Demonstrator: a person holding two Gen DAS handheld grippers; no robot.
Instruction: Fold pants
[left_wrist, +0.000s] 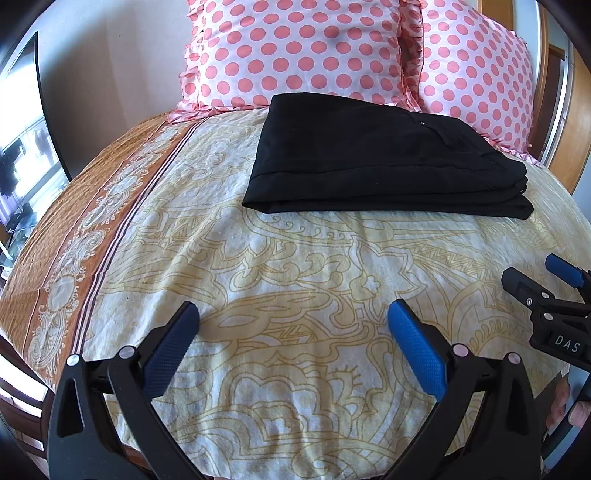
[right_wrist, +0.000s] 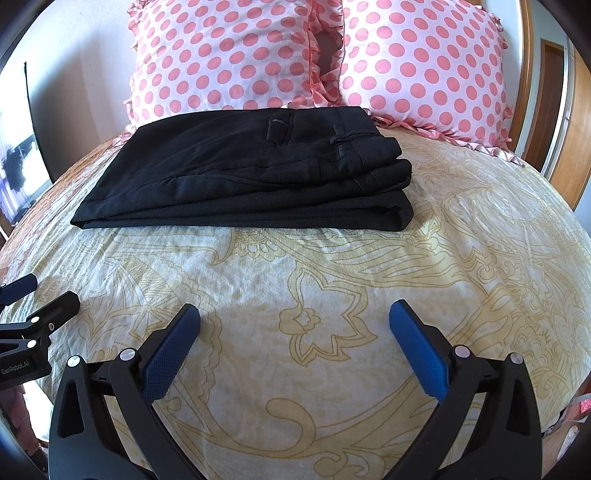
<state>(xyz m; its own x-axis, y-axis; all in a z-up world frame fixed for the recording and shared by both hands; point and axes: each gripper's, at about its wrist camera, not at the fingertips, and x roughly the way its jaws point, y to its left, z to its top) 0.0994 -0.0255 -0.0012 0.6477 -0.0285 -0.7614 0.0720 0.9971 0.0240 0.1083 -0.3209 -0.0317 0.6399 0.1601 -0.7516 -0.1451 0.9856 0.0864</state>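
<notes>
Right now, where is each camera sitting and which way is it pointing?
Left wrist: on the left gripper, low over the bedspread, facing the folded pants and pillows; its open jaws show, plus the right gripper and fingertips at the right edge.
Right wrist: on the right gripper, facing the same way; its open jaws show, with the left gripper at the left edge.
Shared: pants, pillows, bedspread.

Two polka-dot pillows (right_wrist: 314, 55) – paisley bedsheet (right_wrist: 332, 277) – wooden door (right_wrist: 580, 122).
</notes>
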